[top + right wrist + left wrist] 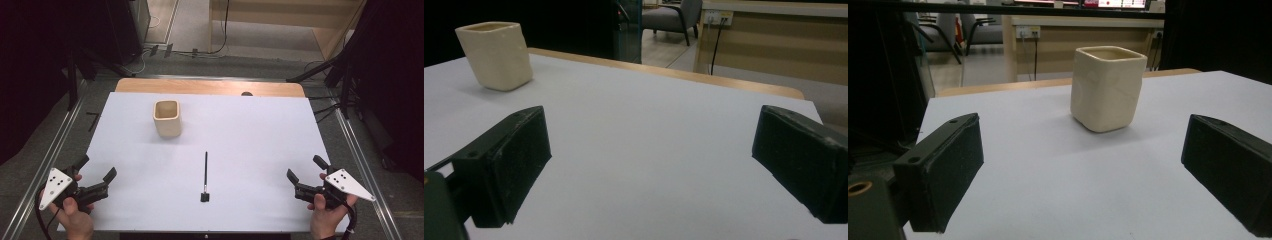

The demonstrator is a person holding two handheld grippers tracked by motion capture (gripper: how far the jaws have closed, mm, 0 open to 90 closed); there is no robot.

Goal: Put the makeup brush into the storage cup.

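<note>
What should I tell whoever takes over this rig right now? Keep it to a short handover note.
Left gripper: jaws open, holding nothing, at the near left of the table.
Right gripper: jaws open, holding nothing, at the near right.
Cream cup: upright toward the far left of the white sheet, looks empty.
Black brush: lying flat near the middle, its head toward the near edge, apart from the cup.
Done: nothing moved, by the look of it.
Left: probably pick up the brush and stand it in the cup.
</note>
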